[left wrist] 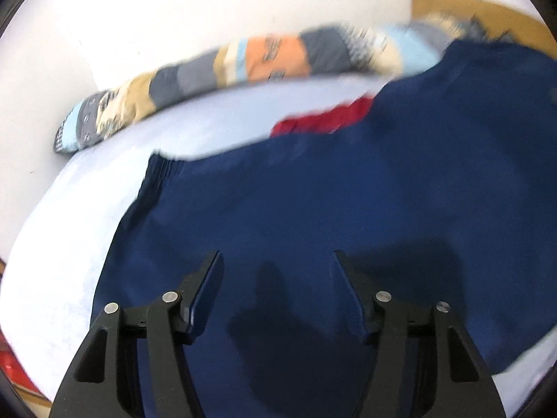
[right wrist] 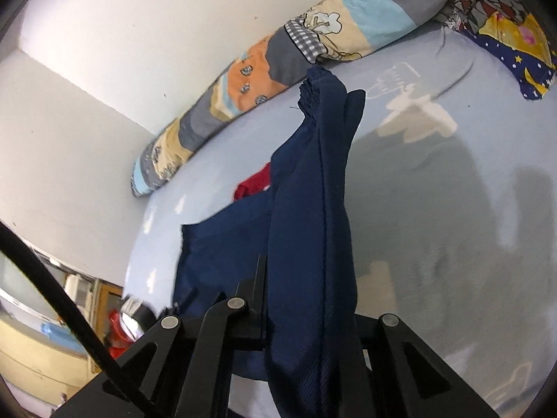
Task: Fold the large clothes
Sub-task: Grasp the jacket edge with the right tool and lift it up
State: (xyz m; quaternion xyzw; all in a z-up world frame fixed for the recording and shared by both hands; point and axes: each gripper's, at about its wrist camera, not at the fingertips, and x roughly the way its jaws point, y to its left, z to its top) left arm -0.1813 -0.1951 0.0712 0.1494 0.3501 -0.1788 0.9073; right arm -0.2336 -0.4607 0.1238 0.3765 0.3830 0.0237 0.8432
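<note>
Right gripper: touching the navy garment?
Touching. The right wrist view shows the right gripper shut on the navy garment, cloth draped over its fingers.

Patchwork bolster (right wrist: 264,80) along white wall (right wrist: 139,35), pale blue bedsheet (right wrist: 435,209), starry cushion (right wrist: 515,48).

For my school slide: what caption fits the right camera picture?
Right gripper pinches navy trousers and lifts them above the pale blue bed sheet.

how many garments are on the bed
2 visible: the navy garment, gripped and lifted by the right gripper, and a red garment partly tucked under its far edge. More may be hidden beneath.
</note>
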